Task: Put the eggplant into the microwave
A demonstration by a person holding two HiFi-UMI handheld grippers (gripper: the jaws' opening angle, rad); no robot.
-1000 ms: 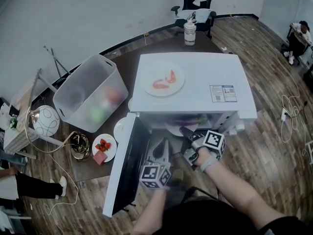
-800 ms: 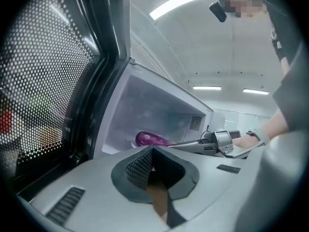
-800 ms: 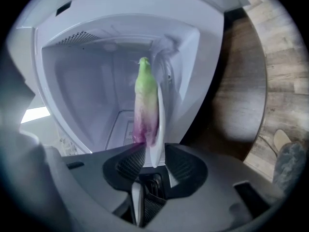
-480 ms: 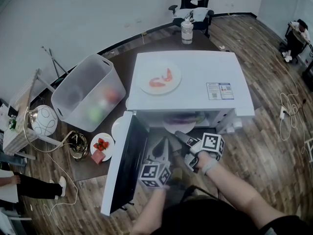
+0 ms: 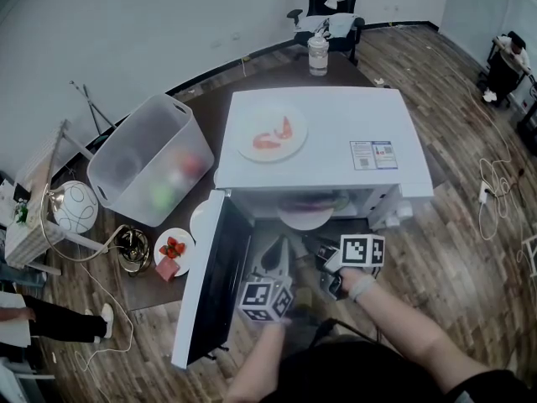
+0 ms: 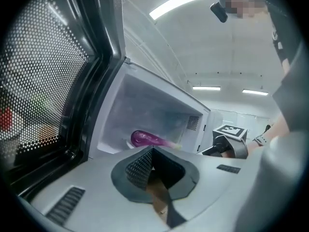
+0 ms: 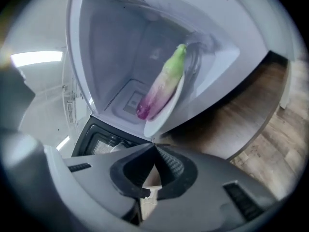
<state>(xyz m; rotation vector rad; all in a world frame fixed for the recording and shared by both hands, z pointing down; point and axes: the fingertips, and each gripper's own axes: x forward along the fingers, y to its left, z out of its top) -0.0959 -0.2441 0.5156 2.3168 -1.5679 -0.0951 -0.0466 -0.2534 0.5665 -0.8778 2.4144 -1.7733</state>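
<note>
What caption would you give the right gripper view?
Eggplant lying on a white plate inside the open microwave.

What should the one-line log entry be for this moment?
eggplant: on plate in microwave | door: open | left gripper: shut, empty | right gripper: jaws just closed further, nothing between
</note>
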